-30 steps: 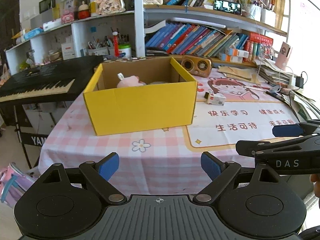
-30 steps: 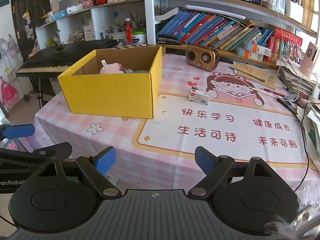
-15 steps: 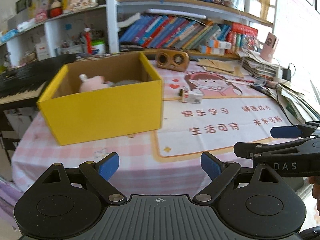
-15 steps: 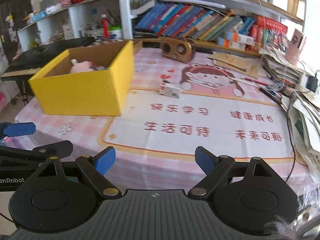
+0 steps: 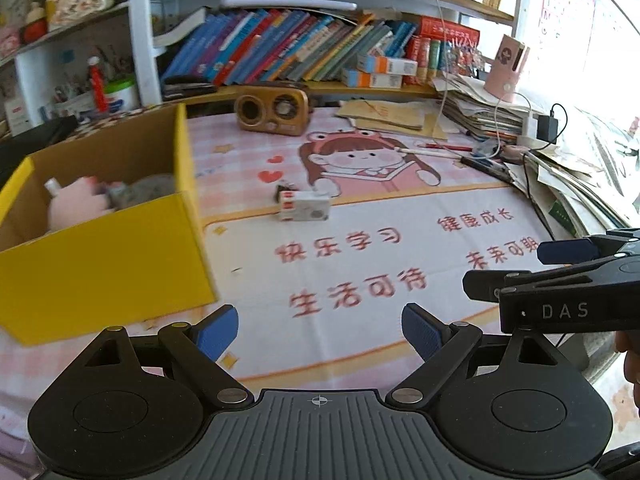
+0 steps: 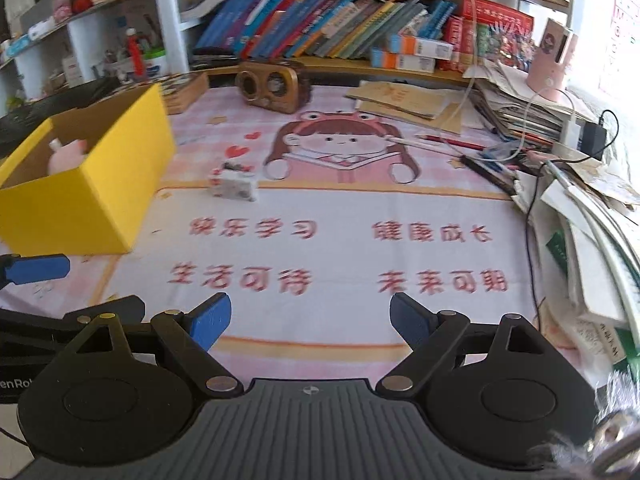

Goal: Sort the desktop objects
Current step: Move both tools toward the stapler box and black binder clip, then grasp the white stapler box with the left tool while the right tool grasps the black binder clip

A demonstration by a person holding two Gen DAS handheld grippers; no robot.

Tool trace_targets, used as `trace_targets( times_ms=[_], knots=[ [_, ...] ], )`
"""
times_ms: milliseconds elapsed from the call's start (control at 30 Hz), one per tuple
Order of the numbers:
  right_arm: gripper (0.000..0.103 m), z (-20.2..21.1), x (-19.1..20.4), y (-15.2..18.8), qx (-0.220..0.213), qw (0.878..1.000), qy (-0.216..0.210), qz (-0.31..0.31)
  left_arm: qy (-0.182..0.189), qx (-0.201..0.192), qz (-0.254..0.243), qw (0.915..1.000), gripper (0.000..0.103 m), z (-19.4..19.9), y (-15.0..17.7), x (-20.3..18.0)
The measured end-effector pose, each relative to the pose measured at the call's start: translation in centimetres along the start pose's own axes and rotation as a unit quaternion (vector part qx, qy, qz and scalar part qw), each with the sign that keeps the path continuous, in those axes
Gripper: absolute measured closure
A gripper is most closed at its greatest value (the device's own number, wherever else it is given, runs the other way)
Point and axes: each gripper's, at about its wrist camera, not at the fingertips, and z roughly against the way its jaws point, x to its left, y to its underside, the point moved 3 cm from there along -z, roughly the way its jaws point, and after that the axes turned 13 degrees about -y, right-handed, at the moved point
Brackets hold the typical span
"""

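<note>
- Now both views have swung right: the yellow box (image 5: 100, 248) (pink plush inside) sits further left than before.
- Left gripper (image 5: 320, 332) and right gripper (image 6: 310, 320) keep jaws wide, empty.
- Small white toy (image 5: 304, 207) lies mid-desk, ahead.

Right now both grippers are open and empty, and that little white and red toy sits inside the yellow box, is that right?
Not quite. The left wrist view shows the white and red toy lying on the printed mat, outside the yellow box. The left gripper and right gripper are open and empty.
</note>
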Motion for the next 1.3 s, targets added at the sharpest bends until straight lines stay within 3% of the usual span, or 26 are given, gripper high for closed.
trace_targets(
  times_ms=[367,767,1133,1300],
  knots=[
    [0.017,-2.4,-5.7,-3.8,-0.010,1.000,-0.011,-0.013,-0.011,0.015,0.015,0.9997,0.012,-4.4,-3.4,-3.6],
    [0.017,-5.6,-8.3,-8.8,-0.029,0.998,-0.059,0.001,-0.052,0.015,0.054,0.9971,0.014,-10.0,-6.4,-5.1],
    [0.017,-7.9,-8.5,-11.0,-0.024,0.996,-0.082,0.020,-0.094,0.020,0.060,0.9936,0.022,-14.8,-8.2,-4.6],
    [0.017,-8.5,-8.7,-11.3,-0.018,0.996,-0.087,0.020,-0.102,0.030,0.058,0.9926,0.036,-16.2,-8.0,-3.5]
  ],
)
